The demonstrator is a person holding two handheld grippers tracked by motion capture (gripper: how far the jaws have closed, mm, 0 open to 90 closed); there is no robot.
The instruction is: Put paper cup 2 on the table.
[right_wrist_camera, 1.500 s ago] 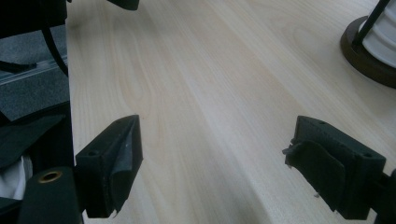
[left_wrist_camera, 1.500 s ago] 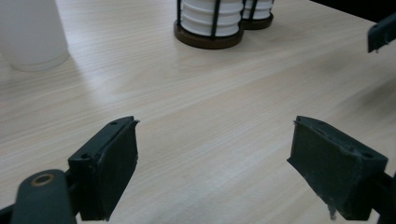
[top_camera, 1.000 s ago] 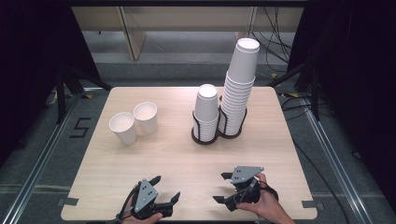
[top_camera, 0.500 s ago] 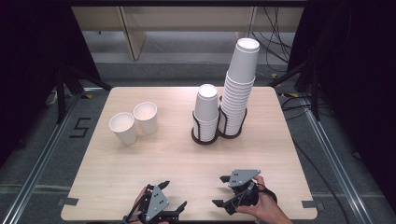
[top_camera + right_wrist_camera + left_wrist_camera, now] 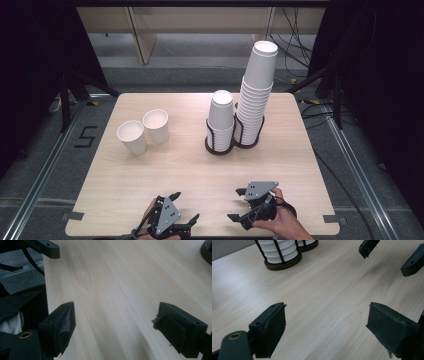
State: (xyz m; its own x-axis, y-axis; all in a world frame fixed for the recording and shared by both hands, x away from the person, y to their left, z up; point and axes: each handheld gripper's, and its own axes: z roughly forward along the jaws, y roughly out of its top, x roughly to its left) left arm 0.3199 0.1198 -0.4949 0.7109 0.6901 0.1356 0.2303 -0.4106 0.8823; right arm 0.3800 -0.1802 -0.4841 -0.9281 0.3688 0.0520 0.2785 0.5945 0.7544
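Pale wood table [image 5: 200, 175] carries two loose cups [image 5: 132, 137] at far left, touching side by side. Two cup stacks [image 5: 221, 120] stand upright in a black holder [image 5: 220, 146] at far centre-right, the right stack taller. Left gripper [image 5: 185, 209] sits at the near edge, its jaws wide apart over bare wood, holding nothing. Right gripper [image 5: 236, 205] rests near it to the right, jaws also wide and empty. Both are well apart from the cups.

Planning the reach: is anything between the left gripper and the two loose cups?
Nothing visible: only bare table lies between the left gripper and the two loose cups. The cup stacks stand off to the right.
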